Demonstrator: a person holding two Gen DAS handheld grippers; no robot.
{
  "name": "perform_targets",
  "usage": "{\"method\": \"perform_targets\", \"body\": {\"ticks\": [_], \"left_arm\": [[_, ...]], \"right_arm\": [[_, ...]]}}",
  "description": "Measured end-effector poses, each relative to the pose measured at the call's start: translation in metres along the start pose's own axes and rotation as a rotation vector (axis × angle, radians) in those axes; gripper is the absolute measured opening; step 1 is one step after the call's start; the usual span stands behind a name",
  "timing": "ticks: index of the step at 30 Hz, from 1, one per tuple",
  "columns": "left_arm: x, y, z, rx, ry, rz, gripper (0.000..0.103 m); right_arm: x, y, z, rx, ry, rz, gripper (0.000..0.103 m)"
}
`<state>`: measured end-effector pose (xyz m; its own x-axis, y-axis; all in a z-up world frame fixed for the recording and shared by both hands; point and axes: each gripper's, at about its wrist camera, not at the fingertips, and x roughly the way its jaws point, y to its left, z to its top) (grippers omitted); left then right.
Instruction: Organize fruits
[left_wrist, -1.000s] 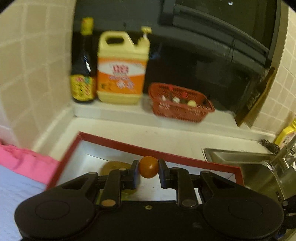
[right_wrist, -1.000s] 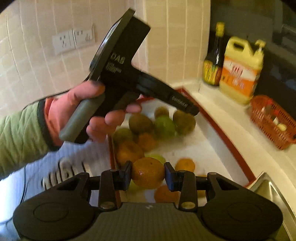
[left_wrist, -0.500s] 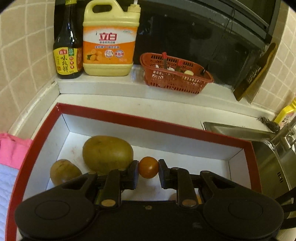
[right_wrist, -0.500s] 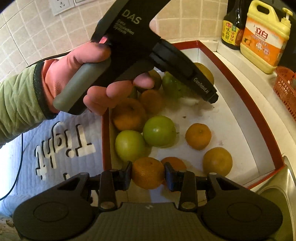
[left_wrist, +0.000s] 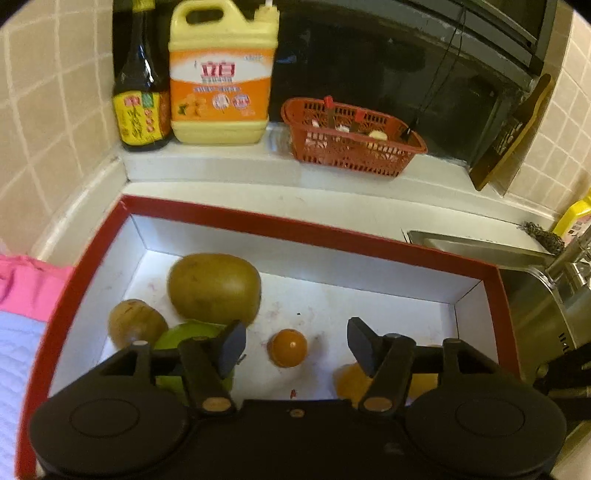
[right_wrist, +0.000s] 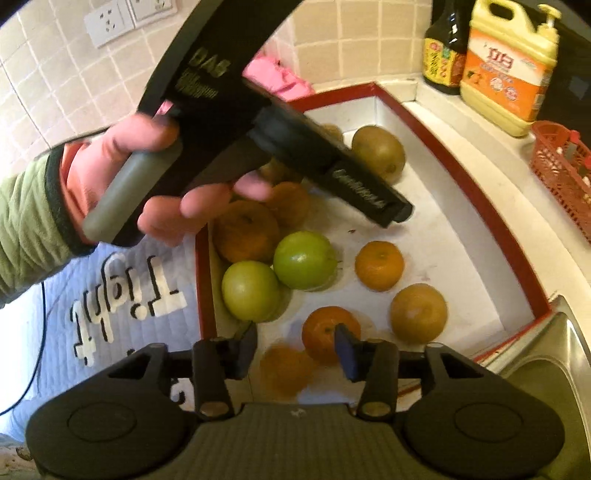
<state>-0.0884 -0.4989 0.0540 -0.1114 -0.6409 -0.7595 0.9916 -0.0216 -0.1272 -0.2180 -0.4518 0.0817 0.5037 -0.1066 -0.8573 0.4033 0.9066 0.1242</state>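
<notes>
Fruits sit loose in the red-rimmed box (left_wrist: 303, 227). Left gripper (left_wrist: 295, 345) is spread wide, small orange fruit (left_wrist: 287, 348) free on the floor, could roll. Right gripper (right_wrist: 295, 356) also released, blurred orange (right_wrist: 282, 369) dropping, may bump neighbouring orange (right_wrist: 325, 332).

A small orange fruit (left_wrist: 287, 348) is seen resting free on the white floor of the red-rimmed box (left_wrist: 310, 229). Two green apples (right_wrist: 277, 273), several oranges (right_wrist: 379, 264) and brown kiwis (left_wrist: 214, 288) are spread across the box.
</notes>
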Motion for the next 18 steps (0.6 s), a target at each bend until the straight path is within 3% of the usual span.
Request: {"method": "perform_targets", "body": {"ticks": [3, 12, 18], "left_arm": [[-0.017, -0.002, -0.001, -0.015, -0.028, 0.013, 0.074], [-0.112, 0.019, -0.012, -0.082, -0.16, 0.204, 0.08], [-0.189, 0.039, -0.033, -0.11, -0.257, 0.367, 0.08]], "right_arm": [[-0.017, -0.005, -0.001, 0.021, -0.048, -0.007, 0.069], [-0.055, -0.013, 0.003, 0.108, -0.179, -0.043, 0.078], [-0.079, 0.017, 0.016, 0.12, -0.275, -0.075, 0.082]]}}
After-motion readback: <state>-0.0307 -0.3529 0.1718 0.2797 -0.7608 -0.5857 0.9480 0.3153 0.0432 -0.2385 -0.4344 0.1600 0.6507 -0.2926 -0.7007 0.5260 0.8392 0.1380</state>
